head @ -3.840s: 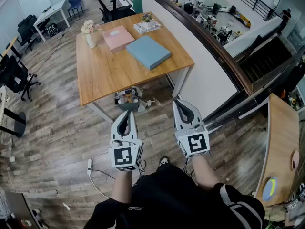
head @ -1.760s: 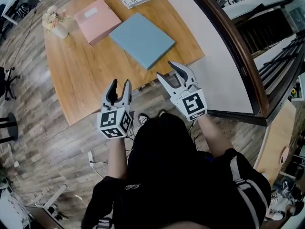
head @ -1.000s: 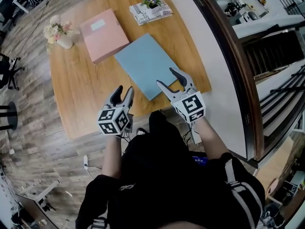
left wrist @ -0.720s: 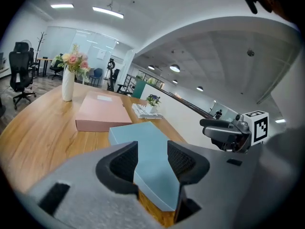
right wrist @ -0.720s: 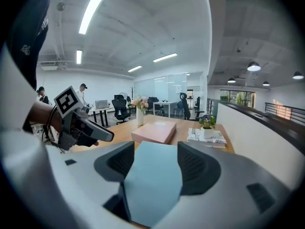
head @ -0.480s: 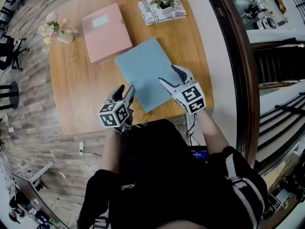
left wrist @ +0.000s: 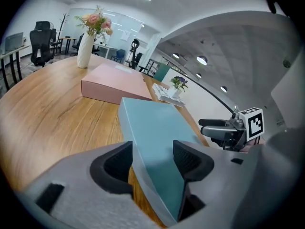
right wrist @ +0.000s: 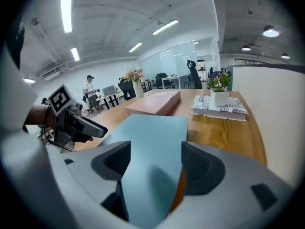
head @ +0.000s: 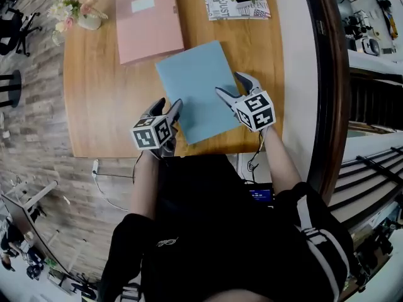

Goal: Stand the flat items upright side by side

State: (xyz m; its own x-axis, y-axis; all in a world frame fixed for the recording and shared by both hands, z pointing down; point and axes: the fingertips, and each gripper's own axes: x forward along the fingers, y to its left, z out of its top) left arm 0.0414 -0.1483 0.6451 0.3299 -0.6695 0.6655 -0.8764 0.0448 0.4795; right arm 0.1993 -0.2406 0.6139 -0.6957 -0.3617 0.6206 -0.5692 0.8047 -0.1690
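A flat light-blue box (head: 196, 90) lies on the wooden table (head: 101, 99), and a flat pink box (head: 150, 20) lies just behind it. My left gripper (head: 169, 106) hangs at the blue box's near left corner, my right gripper (head: 232, 85) over its near right edge. Both have just been opening their jaws. In the left gripper view the blue box's (left wrist: 157, 128) edge runs between the open jaws of the left gripper (left wrist: 151, 159) without touching the pads. In the right gripper view the blue box (right wrist: 155, 137) fills the gap of the right gripper (right wrist: 155, 163), also untouched.
A white vase of flowers (head: 80, 16) stands at the table's far left. A small potted plant on a stack of magazines (head: 236, 2) sits at the far right. A white half-wall with a dark rail (head: 308, 74) runs along the table's right side.
Both grippers have come forward and down from in front of the table to the blue box's near end. Their jaws stand wider than before.
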